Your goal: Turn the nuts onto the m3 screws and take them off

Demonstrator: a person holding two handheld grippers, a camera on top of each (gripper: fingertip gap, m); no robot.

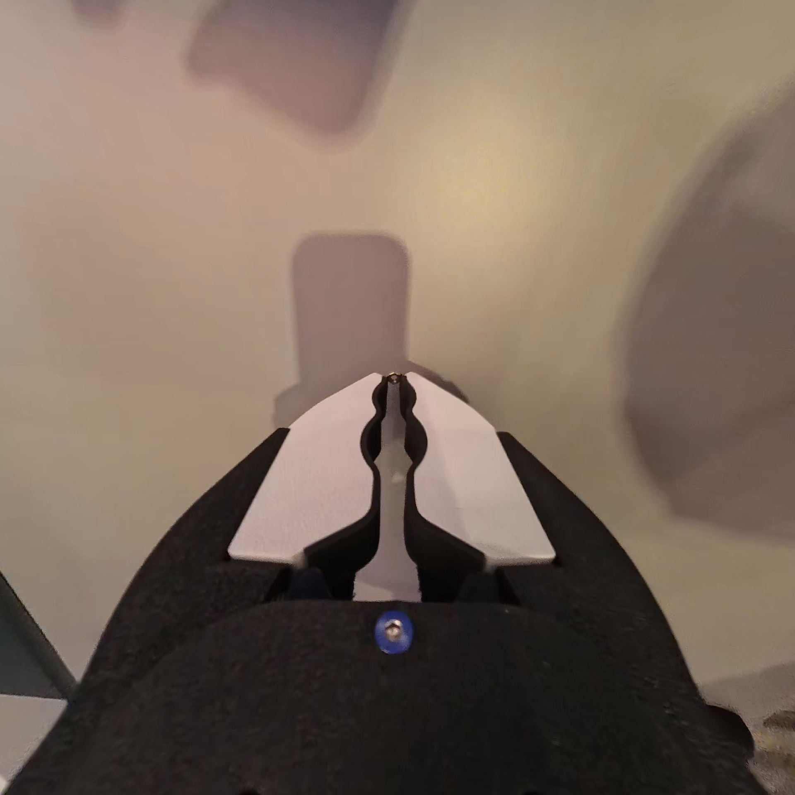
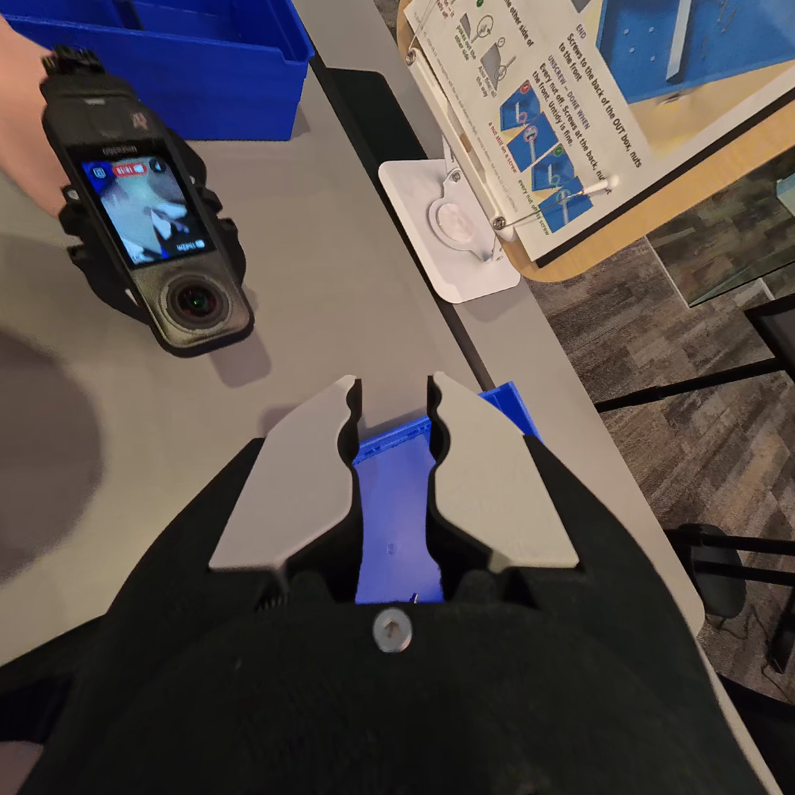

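In the left wrist view my left gripper (image 1: 393,379) is shut on a tiny metal nut (image 1: 393,378) pinched at the very fingertips, above a blurred pale table. In the right wrist view my right gripper (image 2: 393,383) is open and empty. It hovers over a small blue bin (image 2: 395,494) at the table's right edge. A small metal piece (image 2: 414,597) lies at the bin's near end, mostly hidden. The left gripper's black camera body (image 2: 146,215), held by a hand, shows at the far left; its fingers are hidden. No screw is clearly visible.
A large blue bin (image 2: 193,64) stands at the back left. A printed instruction sheet on a wooden board (image 2: 559,107) leans on a white stand base (image 2: 430,223) at the table edge. Carpet floor (image 2: 645,387) and black legs lie to the right. Tip to tip, the grippers are about 25 cm apart.
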